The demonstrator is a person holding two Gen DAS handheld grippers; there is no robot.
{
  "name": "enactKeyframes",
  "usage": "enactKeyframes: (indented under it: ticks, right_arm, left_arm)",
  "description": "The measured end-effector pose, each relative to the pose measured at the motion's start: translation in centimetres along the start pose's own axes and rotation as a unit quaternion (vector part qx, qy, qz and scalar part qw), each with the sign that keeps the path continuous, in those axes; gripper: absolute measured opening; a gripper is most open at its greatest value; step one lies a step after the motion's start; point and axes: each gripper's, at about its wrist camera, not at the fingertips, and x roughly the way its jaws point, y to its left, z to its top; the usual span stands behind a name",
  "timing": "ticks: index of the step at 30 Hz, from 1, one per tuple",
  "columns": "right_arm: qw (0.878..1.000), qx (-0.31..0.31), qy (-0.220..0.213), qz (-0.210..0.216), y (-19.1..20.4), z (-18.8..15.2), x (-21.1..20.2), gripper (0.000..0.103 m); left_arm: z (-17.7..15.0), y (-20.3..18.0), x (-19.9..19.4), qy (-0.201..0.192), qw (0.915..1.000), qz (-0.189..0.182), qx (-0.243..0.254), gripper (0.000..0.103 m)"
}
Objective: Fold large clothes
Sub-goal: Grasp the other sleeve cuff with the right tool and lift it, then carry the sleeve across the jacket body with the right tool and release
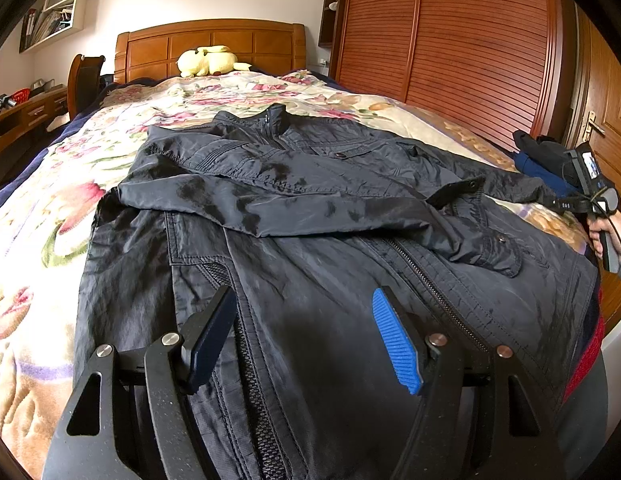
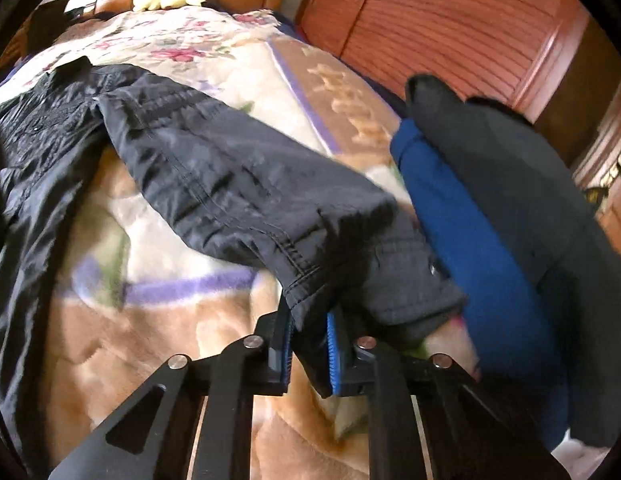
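Observation:
A dark navy jacket [image 1: 310,208] lies front up on the floral blanket, collar toward the headboard, its left sleeve folded across the chest. My left gripper [image 1: 302,320] is open just above the jacket's lower front, beside the zipper. My right gripper [image 2: 308,348] is shut on the cuff of the jacket's right sleeve [image 2: 238,188], held out to the right above the blanket. In the left wrist view the right gripper's body [image 1: 598,192] shows at the far right edge of the bed.
A floral blanket [image 1: 50,200] covers the bed. A yellow plush toy [image 1: 208,61] lies by the wooden headboard. Folded blue and black clothes [image 2: 490,220] are stacked at the bed's right edge. A wooden wardrobe [image 1: 450,32] stands right, a desk [image 1: 26,116] left.

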Motion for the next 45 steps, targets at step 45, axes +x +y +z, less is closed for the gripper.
enactKeyframes:
  ticks: [45]
  right_arm:
    - [0.913, -0.175, -0.253, 0.269, 21.2, 12.2, -20.3, 0.008]
  left_arm:
    - [0.0, 0.2, -0.3, -0.002, 1.0, -0.003, -0.006, 0.072]
